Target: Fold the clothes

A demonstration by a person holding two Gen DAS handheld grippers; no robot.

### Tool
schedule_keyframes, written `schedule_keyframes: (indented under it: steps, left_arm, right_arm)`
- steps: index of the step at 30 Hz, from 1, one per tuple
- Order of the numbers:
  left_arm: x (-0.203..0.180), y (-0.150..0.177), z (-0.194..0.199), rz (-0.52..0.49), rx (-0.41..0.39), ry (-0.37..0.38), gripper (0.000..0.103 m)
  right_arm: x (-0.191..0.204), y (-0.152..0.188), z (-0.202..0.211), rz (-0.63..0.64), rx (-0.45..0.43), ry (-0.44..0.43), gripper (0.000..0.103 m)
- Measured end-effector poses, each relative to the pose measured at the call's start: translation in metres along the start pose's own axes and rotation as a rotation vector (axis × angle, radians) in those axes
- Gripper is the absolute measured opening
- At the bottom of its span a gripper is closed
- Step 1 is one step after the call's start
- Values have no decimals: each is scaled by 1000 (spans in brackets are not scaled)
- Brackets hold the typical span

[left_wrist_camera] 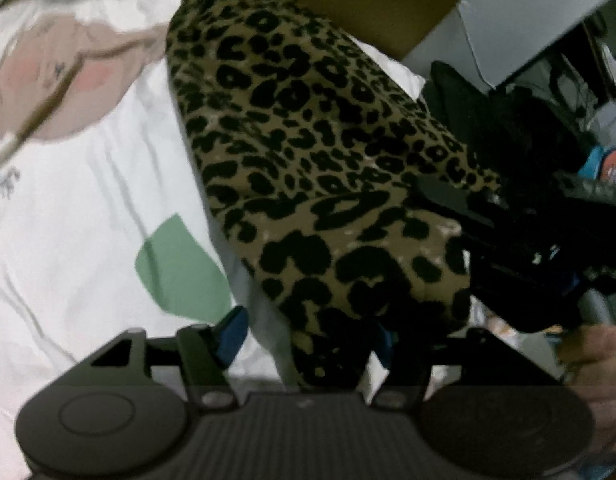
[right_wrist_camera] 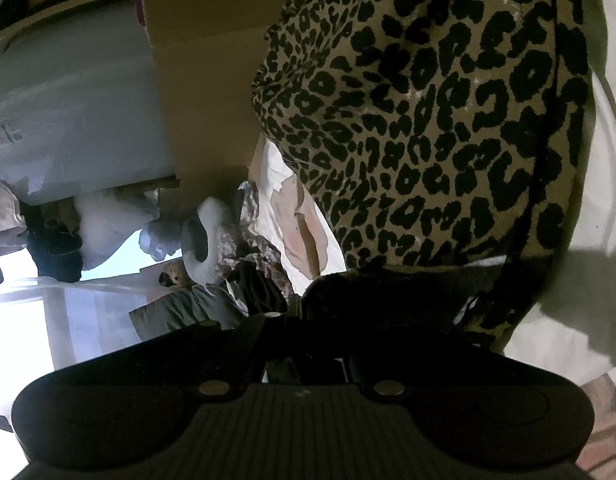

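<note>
A leopard-print garment (left_wrist_camera: 308, 140) hangs stretched over a white printed sheet (left_wrist_camera: 67, 200). Its lower end drops between the fingers of my left gripper (left_wrist_camera: 308, 334). Those fingers stand wide apart: the cloth lies against the right finger, and a gap shows beside the blue left pad (left_wrist_camera: 232, 332). My right gripper (left_wrist_camera: 448, 204) comes in from the right and is clamped on the garment's edge. In the right wrist view the leopard-print garment (right_wrist_camera: 428, 120) fills the upper right, and its dark hem runs into my right gripper (right_wrist_camera: 348, 292), whose fingers are shut together.
A cardboard box (right_wrist_camera: 211, 80) stands beside the sheet, with pillows and bedding (right_wrist_camera: 67, 100) behind it. Dark clutter (left_wrist_camera: 528, 120) sits at the right. A person's hand (left_wrist_camera: 600, 360) holds the right gripper's handle. Bright window light (right_wrist_camera: 15, 300) fills the lower left.
</note>
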State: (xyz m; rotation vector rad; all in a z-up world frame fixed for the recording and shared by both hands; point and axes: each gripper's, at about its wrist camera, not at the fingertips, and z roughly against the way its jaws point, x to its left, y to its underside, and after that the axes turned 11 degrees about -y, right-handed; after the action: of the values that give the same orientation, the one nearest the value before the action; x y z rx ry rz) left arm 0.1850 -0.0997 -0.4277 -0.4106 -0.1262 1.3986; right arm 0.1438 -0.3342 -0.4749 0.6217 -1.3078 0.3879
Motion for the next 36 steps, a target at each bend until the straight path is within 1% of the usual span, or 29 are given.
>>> schedule_keyframes:
  steps: [1,3,6,8,9,11,12,13,14,15,16,24,26,28,34,36]
  left_arm:
    - [-2,1,-1,-9,-16,-19,67]
    - [-3,3,-2,-27,-35,-35,67]
    - [-3,5,1,-53,-68,-59,63]
    - [-1,8,5,-61,-77,-62,46]
    - [-1,9,6,-65,-78,-65,42]
    - [0,11,8,-71,-74,-77,23]
    - [1,11,9,-70,-71,-86,19]
    - [2,12,10,-66,-68,-90,14]
    - [4,12,11,-60,-65,-91,12]
    - [7,12,12,-53,-61,-90,12]
    - [9,12,13,-46,-54,-86,11]
    - [37,7,30,50,0,-40,8]
    - [40,5,33,65,9,-23,7]
    - [44,5,35,81,21,-4,7]
    - [54,11,34,126,58,47,7]
    - [56,13,33,129,59,57,7]
  right_arm:
    - [0,0,0,-4,-1,-2,0]
    - [-1,0,1,-4,3,1,0]
    - [0,1,2,4,16,11,1]
    - [0,1,3,9,25,18,1]
    - [0,1,4,12,29,21,3]
    - [0,0,8,15,29,31,6]
    - [0,-1,12,17,25,37,12]
    - [-1,-2,17,21,14,49,23]
    - [-2,-3,22,26,4,60,29]
    - [-2,-4,26,30,-7,71,38]
    - [-3,-5,31,34,-18,83,41]
    - [-9,-12,69,69,-102,173,41]
    - [-11,-13,77,78,-121,194,47]
    - [-12,-12,77,88,-122,209,57]
    - [-16,-9,77,121,-128,254,65]
    - [-18,-8,76,130,-129,267,65]
